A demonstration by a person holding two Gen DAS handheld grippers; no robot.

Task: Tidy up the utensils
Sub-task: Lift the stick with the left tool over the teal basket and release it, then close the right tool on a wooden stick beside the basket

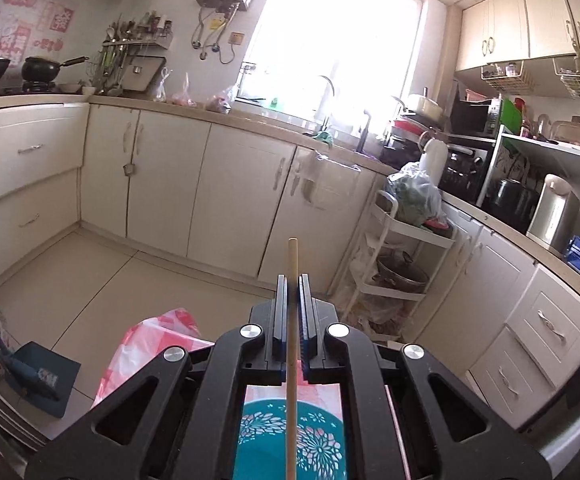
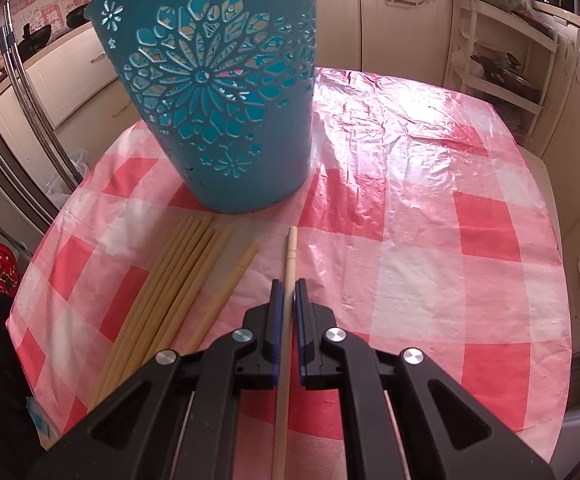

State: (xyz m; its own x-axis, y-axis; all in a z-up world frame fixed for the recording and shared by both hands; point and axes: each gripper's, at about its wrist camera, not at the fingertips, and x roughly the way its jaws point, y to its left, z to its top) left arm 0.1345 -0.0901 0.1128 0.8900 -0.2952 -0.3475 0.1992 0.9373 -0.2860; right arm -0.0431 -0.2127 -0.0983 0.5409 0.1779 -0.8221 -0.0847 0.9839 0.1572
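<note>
In the left wrist view my left gripper (image 1: 293,280) is shut on a wooden chopstick (image 1: 292,344) and held high, pointing out over the kitchen floor. Below it, between the gripper's arms, the rim of the teal cut-out basket (image 1: 266,440) shows. In the right wrist view my right gripper (image 2: 289,284) is shut on another pale chopstick (image 2: 290,264), angled down over the red-and-white checked tablecloth (image 2: 430,240). The teal basket (image 2: 218,92) stands upright just beyond it. A bundle of several yellow chopsticks (image 2: 178,280) lies on the cloth to the left of the gripper.
Cream cabinets (image 1: 162,184) and a counter ring the room. A white trolley (image 1: 394,264) with a pot stands at the right. A blue dustpan (image 1: 42,380) lies on the floor at the left. The round table's edge (image 2: 538,380) curves near on the right.
</note>
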